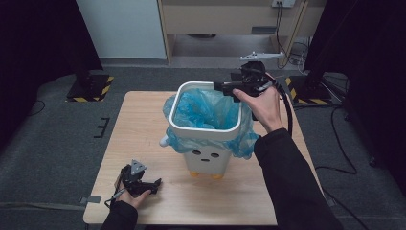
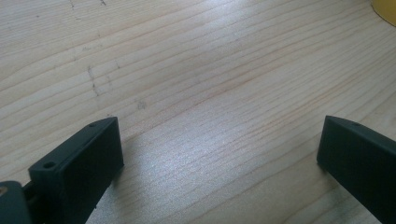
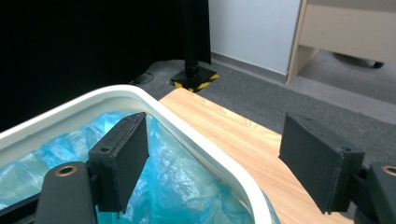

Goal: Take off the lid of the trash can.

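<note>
A small white bin (image 1: 206, 125) with a face printed on its front stands near the middle of the wooden table (image 1: 143, 143), lined with a blue plastic bag (image 1: 203, 112) whose edge spills over the rim and hangs down the outside. The right gripper (image 1: 224, 88) is held level at the far right corner of the bin, pointing across its mouth; in the right gripper view its fingers (image 3: 122, 154) stand wide, one over the blue lining inside the bin, the other out over the table, with the white rim running up between them and nothing pinched. The left gripper (image 1: 152, 186) rests low at the near left of the table, well apart from the bin, its fingers (image 2: 88, 161) also spread wide over bare wood and holding nothing. The step in hand looks like the approach to the bag's edge at that far corner, either to tuck it or to lift it off the rim; which of the two is hard to say from these views. The next move would call for lowering the right gripper so the fingers straddle the rim or the loose plastic just outside it, then closing on the thin film alone. The film is slippery and bunches easily, so a shallow bite may slip, and pulling could tip the light bin unless the left gripper steadies it.
</note>
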`<action>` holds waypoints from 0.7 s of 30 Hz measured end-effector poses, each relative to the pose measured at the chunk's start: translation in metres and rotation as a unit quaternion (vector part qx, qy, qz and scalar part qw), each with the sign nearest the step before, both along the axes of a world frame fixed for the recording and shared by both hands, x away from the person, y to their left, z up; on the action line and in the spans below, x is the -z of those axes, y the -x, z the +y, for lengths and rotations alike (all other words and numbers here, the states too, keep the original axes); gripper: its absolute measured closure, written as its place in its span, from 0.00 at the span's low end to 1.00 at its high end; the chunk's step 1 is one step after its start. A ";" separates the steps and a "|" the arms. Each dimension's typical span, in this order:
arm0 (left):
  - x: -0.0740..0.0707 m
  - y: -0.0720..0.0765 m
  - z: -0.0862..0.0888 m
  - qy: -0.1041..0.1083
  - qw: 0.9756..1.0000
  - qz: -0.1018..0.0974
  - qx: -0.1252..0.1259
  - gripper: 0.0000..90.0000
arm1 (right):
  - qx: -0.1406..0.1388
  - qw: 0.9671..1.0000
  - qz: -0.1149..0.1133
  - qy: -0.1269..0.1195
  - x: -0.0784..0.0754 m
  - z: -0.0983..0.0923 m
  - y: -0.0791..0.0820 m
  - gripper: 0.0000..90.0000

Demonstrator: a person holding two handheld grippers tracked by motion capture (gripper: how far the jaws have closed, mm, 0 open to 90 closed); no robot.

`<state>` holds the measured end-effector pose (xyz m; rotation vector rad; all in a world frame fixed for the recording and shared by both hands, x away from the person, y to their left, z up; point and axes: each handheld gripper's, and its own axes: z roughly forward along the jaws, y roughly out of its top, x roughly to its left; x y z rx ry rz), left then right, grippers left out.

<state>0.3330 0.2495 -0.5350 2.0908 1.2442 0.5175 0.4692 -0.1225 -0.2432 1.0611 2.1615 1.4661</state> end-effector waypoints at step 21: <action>0.000 -0.001 -0.001 0.000 1.000 0.000 0.000 0.00 | -0.029 0.998 0.053 -0.002 0.020 -0.001 -0.013 0.57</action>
